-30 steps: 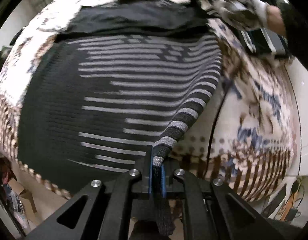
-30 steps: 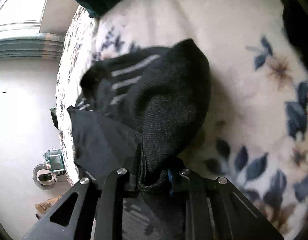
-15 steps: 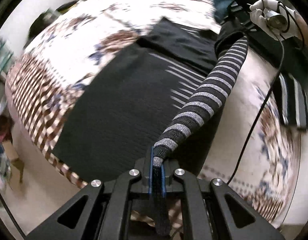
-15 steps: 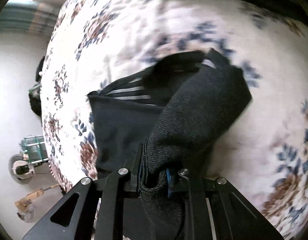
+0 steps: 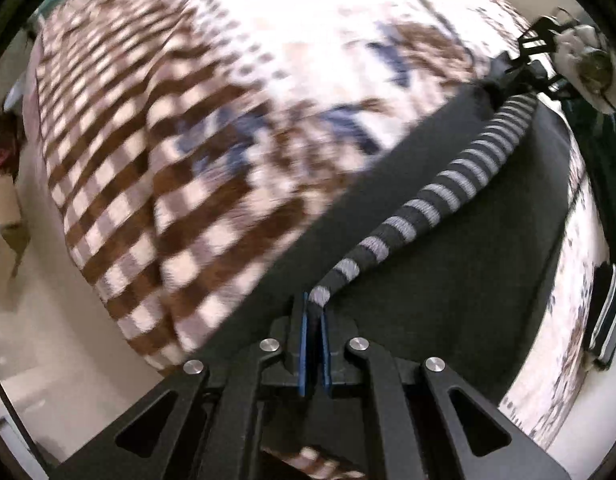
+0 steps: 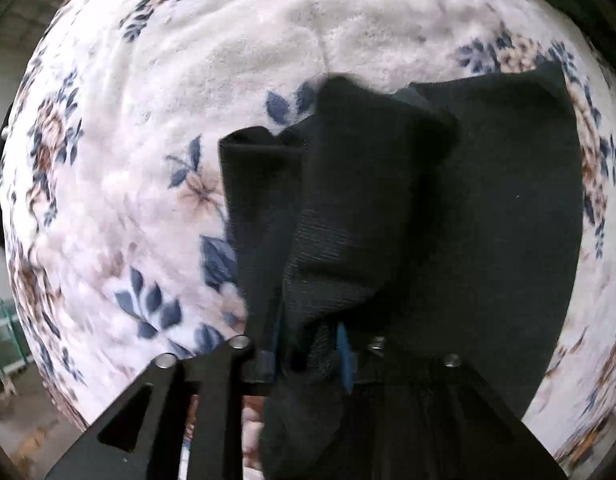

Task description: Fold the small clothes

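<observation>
The left gripper point(image 5: 315, 320) is pinched tight on the end of a striped sleeve point(image 5: 436, 196). The sleeve is black with grey bands. It stretches up and away, off the bed, to the right gripper point(image 5: 536, 60) far off at the top right, by a hand in a white glove point(image 5: 584, 60). Under the sleeve, the black sweater point(image 5: 448, 280) lies flat on the flowery blanket point(image 5: 167, 160).

In the right wrist view, the right gripper point(image 6: 308, 344) is squeezed on a thick bunch of the black sweater point(image 6: 368, 200). The cloth hangs in folds past the fingers. Beyond it, more sweater lies spread on the blanket point(image 6: 147, 120).
</observation>
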`<state>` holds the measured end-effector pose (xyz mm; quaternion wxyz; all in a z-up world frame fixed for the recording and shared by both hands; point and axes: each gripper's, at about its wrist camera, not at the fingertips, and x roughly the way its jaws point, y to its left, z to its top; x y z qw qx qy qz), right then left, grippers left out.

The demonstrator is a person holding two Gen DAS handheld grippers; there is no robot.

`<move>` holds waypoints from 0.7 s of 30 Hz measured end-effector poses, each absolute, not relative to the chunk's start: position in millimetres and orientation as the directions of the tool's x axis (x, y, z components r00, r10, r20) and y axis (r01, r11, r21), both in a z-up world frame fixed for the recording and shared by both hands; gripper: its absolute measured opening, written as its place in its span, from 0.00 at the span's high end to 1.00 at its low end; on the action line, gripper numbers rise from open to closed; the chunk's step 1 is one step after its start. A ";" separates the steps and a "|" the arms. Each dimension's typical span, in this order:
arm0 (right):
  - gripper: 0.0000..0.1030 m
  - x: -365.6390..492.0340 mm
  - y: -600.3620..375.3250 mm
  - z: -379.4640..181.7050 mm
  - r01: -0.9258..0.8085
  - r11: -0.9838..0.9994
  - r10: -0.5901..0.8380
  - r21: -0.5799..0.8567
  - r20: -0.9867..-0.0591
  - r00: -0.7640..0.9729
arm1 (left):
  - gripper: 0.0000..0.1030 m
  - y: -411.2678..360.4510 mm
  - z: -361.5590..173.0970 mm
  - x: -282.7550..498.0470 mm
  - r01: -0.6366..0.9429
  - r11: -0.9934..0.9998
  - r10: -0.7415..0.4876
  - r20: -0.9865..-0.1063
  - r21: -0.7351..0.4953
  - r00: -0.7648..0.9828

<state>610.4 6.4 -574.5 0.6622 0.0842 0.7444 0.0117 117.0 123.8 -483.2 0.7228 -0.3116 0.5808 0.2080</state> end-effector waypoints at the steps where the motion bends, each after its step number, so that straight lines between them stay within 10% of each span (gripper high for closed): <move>1: 0.68 611.5 10.9 -573.5 0.111 0.984 0.150 0.138 -0.982 -0.115 | 0.96 127.0 -487.0 115.2 -0.664 0.716 -0.075 -0.970 -0.214 0.232; 6: 0.44 616.8 41.6 -558.4 0.058 0.960 0.280 0.274 -0.948 -0.154 | 0.92 141.0 -494.1 106.7 -0.669 0.701 -0.125 -0.966 -0.246 0.224; 17: 0.44 535.2 29.2 -497.1 -0.197 0.865 0.427 0.461 -0.883 -0.193 | 0.91 207.9 -472.1 50.5 -0.773 0.604 -0.064 -0.978 -0.197 0.199; 21: 0.44 471.9 25.0 -511.0 -0.239 0.907 0.304 0.347 -0.932 -0.198 | 0.66 207.9 -460.8 52.2 -0.754 0.617 -0.072 -0.970 -0.228 0.234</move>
